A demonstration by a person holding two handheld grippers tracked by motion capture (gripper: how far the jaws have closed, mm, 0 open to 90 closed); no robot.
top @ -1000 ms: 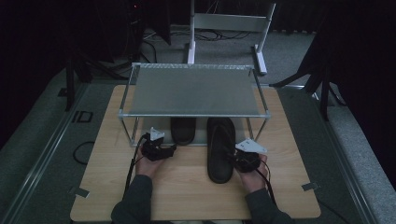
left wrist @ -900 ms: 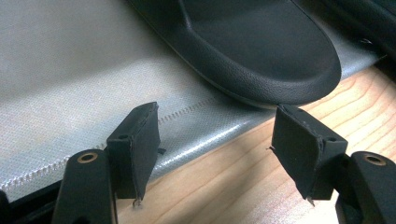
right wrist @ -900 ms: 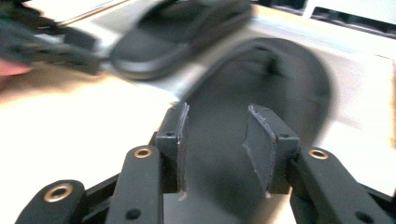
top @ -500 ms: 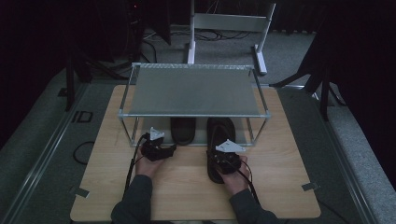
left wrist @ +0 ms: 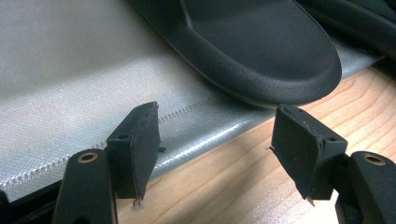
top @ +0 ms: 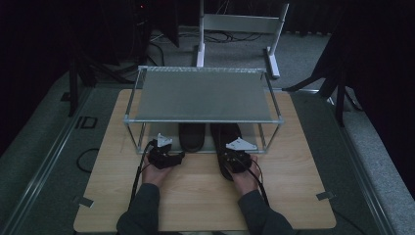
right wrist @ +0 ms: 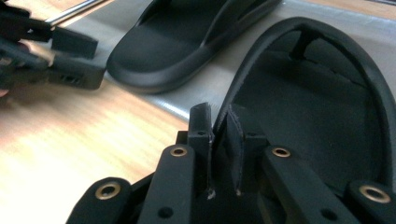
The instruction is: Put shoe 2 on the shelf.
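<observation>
Black sandal [right wrist: 317,116]: my right tool [right wrist: 219,154] has just closed on its heel rim. Left tool [left wrist: 215,154] stands open, empty. I should slide it squarely under the shelf [top: 203,93].

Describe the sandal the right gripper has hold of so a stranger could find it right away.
Start at the wire shelf rack on the wooden table. Two black slide sandals lie under its front edge. It is the right sandal, whose heel rim is pinched in the right gripper and sticks out further toward the person than the left sandal.
</observation>
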